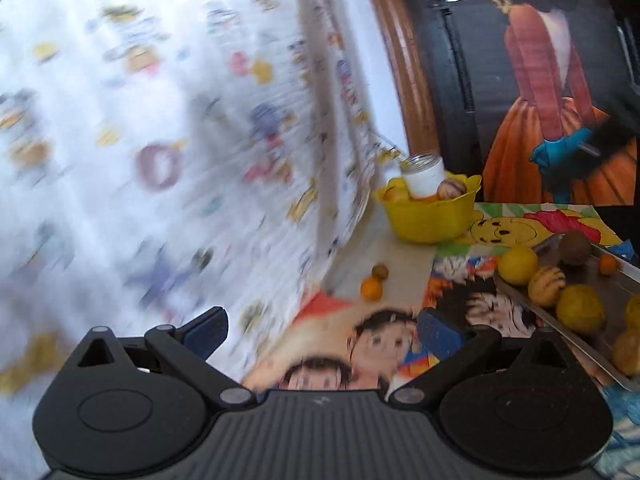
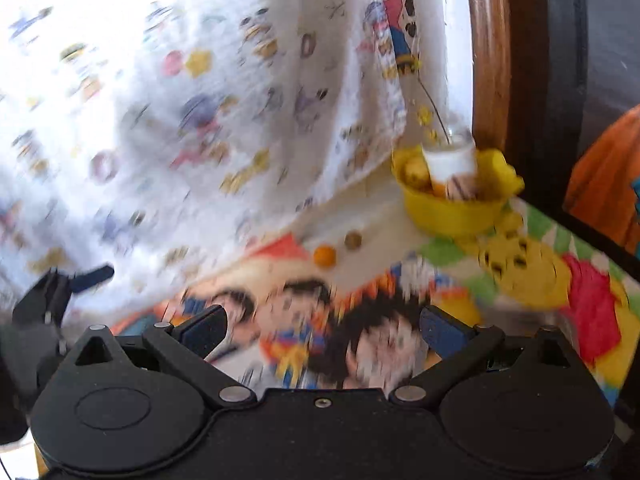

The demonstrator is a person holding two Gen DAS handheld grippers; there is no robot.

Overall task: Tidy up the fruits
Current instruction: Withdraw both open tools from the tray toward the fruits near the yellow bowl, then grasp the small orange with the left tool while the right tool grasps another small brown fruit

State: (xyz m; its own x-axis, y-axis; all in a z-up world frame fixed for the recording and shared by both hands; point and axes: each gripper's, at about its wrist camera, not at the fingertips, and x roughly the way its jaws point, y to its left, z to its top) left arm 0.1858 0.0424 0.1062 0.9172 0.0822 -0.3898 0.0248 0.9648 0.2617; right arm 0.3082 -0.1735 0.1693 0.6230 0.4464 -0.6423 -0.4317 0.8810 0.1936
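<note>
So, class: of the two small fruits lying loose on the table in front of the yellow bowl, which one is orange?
The small orange fruit, nearer the left gripper; the brownish fruit beside it lies closer to the yellow bowl.

On my left wrist feed a white curtain (image 1: 160,128) printed with small cartoon figures fills the left side, blurred and brightly lit. Beside it I see a strip of white wall (image 1: 384,92), then a curved brown wooden frame (image 1: 404,60), then a dark panel (image 1: 452,60) carrying a poster (image 1: 560,92) of a figure in an orange skirt. The bench (image 1: 400,256) is covered with colourful cartoon pictures.
</note>
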